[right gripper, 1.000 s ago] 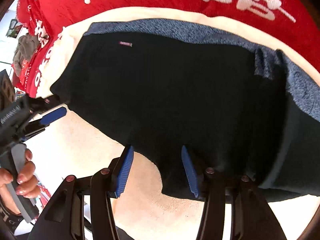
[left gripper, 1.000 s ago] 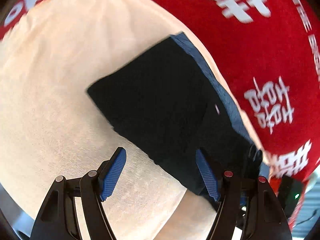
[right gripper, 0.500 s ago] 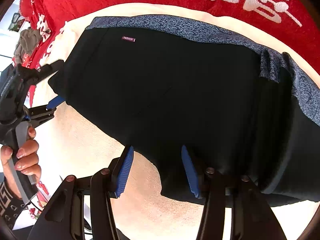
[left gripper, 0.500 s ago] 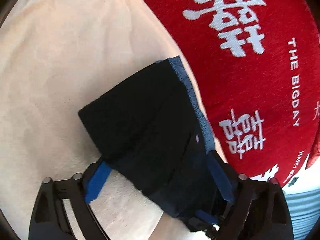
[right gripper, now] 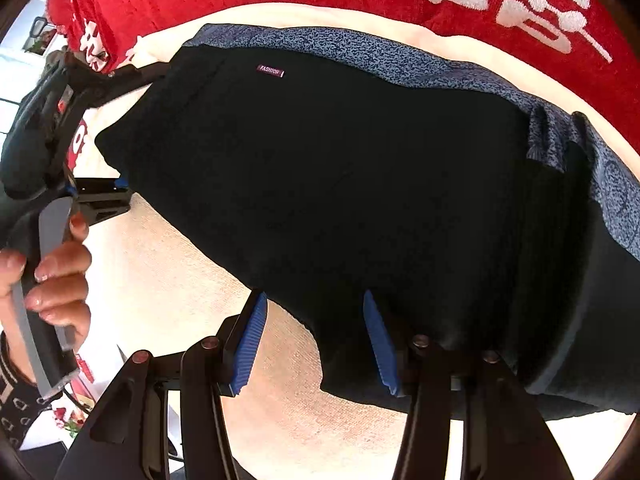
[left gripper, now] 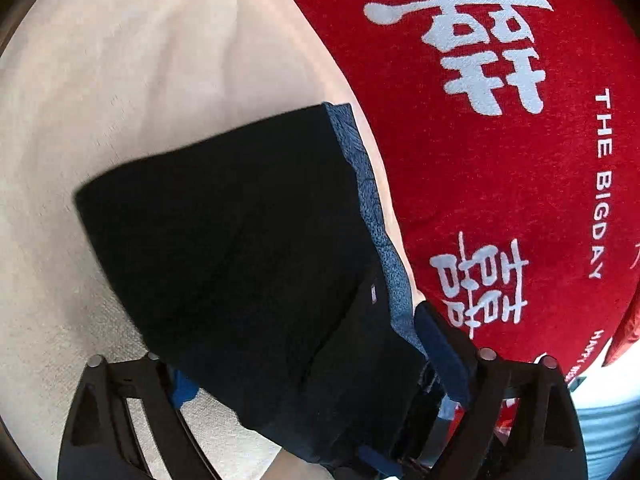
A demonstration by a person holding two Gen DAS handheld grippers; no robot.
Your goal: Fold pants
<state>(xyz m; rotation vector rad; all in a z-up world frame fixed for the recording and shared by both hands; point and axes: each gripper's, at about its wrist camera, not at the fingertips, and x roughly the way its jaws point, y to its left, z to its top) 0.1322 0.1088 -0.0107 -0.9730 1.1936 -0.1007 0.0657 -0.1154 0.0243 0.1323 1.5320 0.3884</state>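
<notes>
Now we straddle the end of the folded pants (left gripper: 240, 248) on the cream blanket (left gripper: 120, 80) with the left gripper (left gripper: 320, 368), its jaws just narrowing but not gripping, while the right gripper (right gripper: 316, 344) hangs half-open over the near edge, so next both must close and lift.

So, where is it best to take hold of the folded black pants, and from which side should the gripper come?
Probably at the narrow end of the black pants, where the left gripper already straddles the stack. Its jaws have just been closing around that end. The layers lie flat on the cream blanket, so a low approach from that end lets one finger slide beneath.
</notes>
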